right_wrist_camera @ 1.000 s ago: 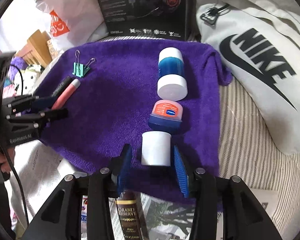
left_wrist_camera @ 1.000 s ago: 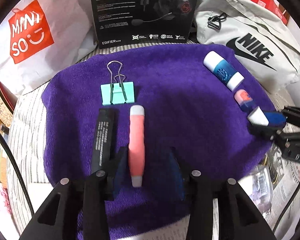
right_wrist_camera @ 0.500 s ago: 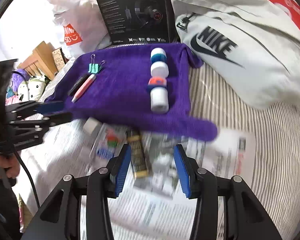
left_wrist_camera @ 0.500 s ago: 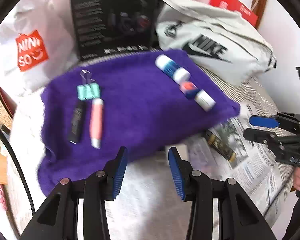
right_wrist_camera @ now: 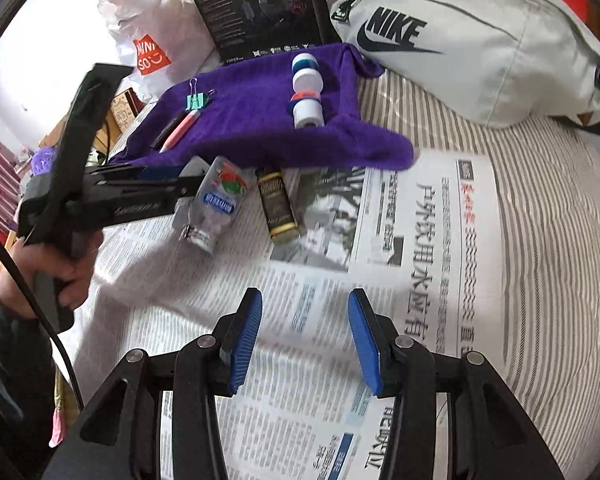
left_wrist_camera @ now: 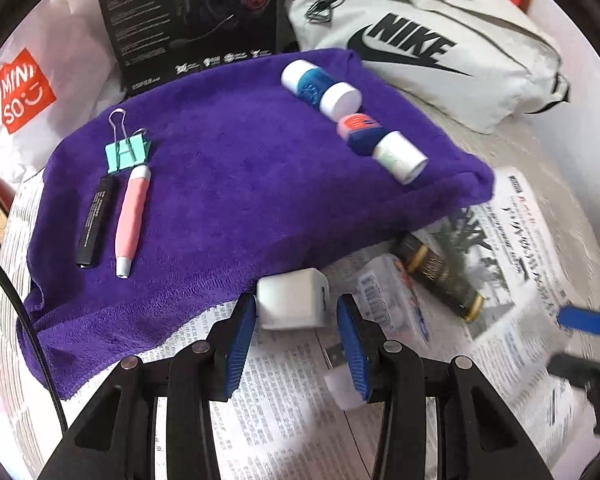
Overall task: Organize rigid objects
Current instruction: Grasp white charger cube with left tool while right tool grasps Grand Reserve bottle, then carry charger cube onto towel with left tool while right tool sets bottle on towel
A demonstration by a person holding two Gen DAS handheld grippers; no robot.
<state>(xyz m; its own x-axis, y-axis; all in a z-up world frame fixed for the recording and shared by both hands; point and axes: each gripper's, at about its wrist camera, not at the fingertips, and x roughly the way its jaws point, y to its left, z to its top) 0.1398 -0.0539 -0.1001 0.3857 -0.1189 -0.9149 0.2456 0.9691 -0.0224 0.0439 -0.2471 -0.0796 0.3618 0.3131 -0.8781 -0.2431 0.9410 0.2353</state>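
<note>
A white cube charger (left_wrist_camera: pixel 292 304) lies on the newspaper just off the purple towel's (left_wrist_camera: pixel 240 184) near edge. My left gripper (left_wrist_camera: pixel 296 340) is open around it, the cube close to the left pad (left_wrist_camera: pixel 240 340) with a gap on the right. On the towel lie a teal binder clip (left_wrist_camera: pixel 126 152), a black tube (left_wrist_camera: pixel 96 220) and a pink pen (left_wrist_camera: pixel 130 220) at left. At right are a blue-white jar (left_wrist_camera: pixel 320 88), a pink-lidded jar (left_wrist_camera: pixel 360 130) and a white cylinder (left_wrist_camera: pixel 400 156). My right gripper (right_wrist_camera: pixel 305 340) hangs open over bare newspaper.
A clear bottle (right_wrist_camera: pixel 216 204) and a dark gold-capped tube (right_wrist_camera: pixel 278 204) lie on the newspaper (right_wrist_camera: pixel 420 240) below the towel. A small USB stick (left_wrist_camera: pixel 338 372) lies by my left gripper. A black box (right_wrist_camera: pixel 256 12) and a Nike bag (right_wrist_camera: pixel 480 40) stand behind.
Both grippers have left the towel. The left one, earlier around the pink pen, now brackets the white cube. The right one drew back from the white cylinder to the newspaper.
</note>
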